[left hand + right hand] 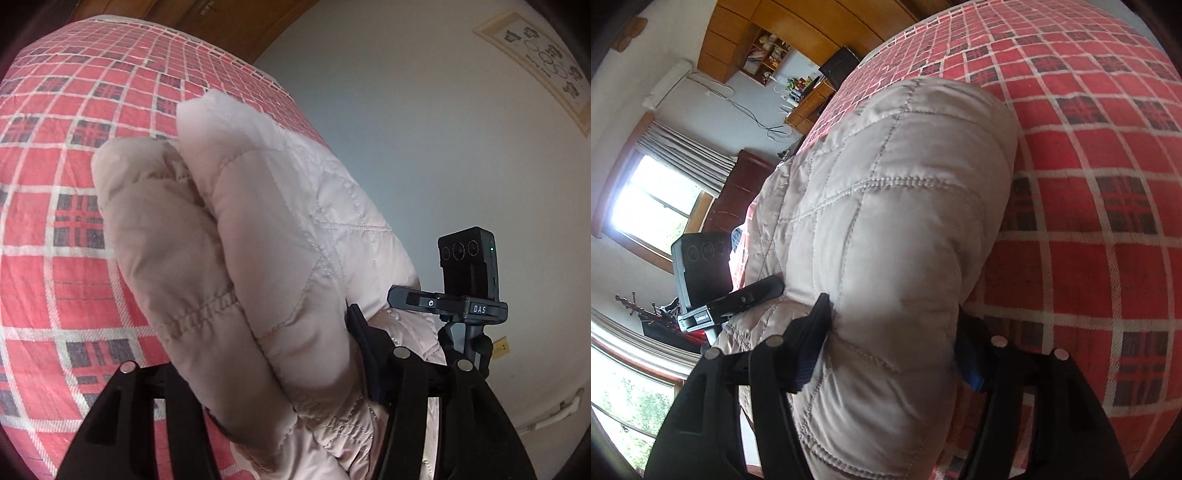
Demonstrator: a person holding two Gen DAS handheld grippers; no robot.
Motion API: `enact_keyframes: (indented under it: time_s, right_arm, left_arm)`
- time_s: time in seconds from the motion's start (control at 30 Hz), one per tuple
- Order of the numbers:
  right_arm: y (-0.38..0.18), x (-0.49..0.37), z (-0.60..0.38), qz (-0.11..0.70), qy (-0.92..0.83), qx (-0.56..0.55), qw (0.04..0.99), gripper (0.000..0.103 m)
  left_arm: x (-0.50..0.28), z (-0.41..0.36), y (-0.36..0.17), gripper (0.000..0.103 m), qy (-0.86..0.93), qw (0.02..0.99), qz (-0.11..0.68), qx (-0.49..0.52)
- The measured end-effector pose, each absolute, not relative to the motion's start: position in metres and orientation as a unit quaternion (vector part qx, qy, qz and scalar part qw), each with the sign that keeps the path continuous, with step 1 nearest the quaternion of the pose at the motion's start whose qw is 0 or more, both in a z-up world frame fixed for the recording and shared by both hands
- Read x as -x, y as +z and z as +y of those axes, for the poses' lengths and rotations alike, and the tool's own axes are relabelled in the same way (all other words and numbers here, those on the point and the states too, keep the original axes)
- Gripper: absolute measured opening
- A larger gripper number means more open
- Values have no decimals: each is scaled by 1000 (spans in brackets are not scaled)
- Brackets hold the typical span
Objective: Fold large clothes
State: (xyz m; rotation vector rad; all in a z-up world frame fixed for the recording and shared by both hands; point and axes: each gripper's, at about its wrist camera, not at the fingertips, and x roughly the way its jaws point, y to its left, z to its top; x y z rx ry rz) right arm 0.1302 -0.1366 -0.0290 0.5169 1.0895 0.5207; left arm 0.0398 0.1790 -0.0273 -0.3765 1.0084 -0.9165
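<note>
The puffy pink jacket [236, 236] is bunched into a thick, soft roll and held up over the bed [48, 221], which has a red checked cover. In both wrist views the roll runs straight ahead, away from the claw that holds it, so its long way points out along the claw's fingers toward the far edge of the bed.

The left claw [266, 373] is clamped on one fat fold of the jacket. The right claw [894, 350] is clamped on another fat fold, and its blue pads press into the quilted cloth from both sides. Neither claw is nearer; each already has its own piece.

I think the fold is partly done, because the jacket looks doubled over on itself. The next move likely needs both claws to go down together and lay the roll flat on the bed. The cloth is slippery and puffy, so it may spring open.
</note>
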Motion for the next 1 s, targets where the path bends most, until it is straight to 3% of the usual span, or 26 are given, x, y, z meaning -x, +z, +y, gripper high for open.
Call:
enact_keyframes:
  time_s: [0.2, 0.67, 1.0]
  right_arm:
    - [-29, -112, -141, 508, 222, -251, 793, 79]
    - [-11, -22, -143, 518, 195, -236, 799, 78]
    - [-11, 6, -107, 533, 127, -166, 820, 76]
  left_arm:
    - [-42, 193, -30, 68, -419, 746, 480, 191]
    - [22, 211, 29, 71, -384, 816, 420, 103]
    - [43, 198, -10, 73, -358, 815, 451, 59]
